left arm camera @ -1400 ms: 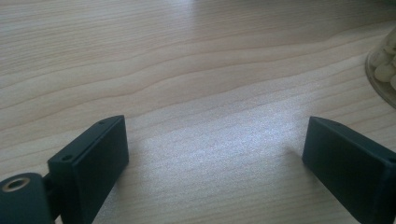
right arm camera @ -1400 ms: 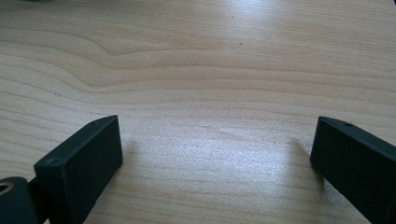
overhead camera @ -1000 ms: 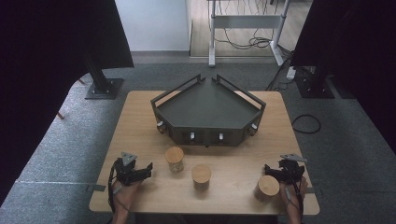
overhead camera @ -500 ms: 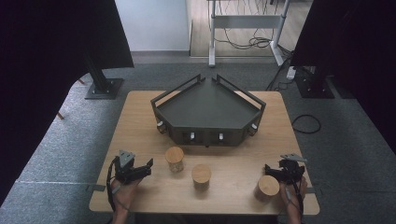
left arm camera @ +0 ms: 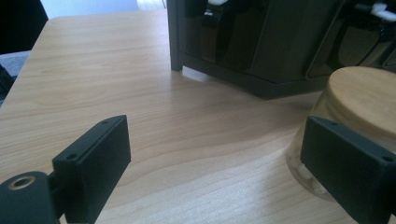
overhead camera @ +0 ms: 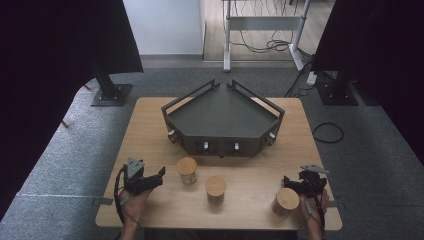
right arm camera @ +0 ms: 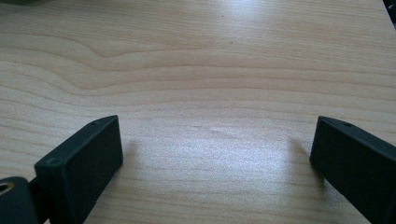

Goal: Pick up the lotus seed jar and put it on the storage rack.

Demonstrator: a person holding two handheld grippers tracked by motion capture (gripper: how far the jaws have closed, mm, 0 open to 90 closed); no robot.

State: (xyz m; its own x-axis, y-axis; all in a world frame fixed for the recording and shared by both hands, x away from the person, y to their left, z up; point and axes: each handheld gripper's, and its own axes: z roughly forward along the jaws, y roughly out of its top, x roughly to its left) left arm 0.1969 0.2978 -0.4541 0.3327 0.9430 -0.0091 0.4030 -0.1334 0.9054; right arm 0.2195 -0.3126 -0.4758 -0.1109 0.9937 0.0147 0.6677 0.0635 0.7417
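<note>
Approaching the left jar (overhead camera: 187, 169) with my left gripper (overhead camera: 156, 176), jaws spread and empty; the jar stands near-left of the dark tray (overhead camera: 175, 115). Risk: one jaw nudges the glass and tips it. Right gripper (overhead camera: 288, 180), also spread, rests beside the right jar (overhead camera: 286, 200).

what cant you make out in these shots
- Jar contents: in the left gripper view a finger covers its glass and the edge crops it.
- Tray front knobs: too small in the high view.
- Jar near right gripper: high view leaves touching or apart unclear.
</note>
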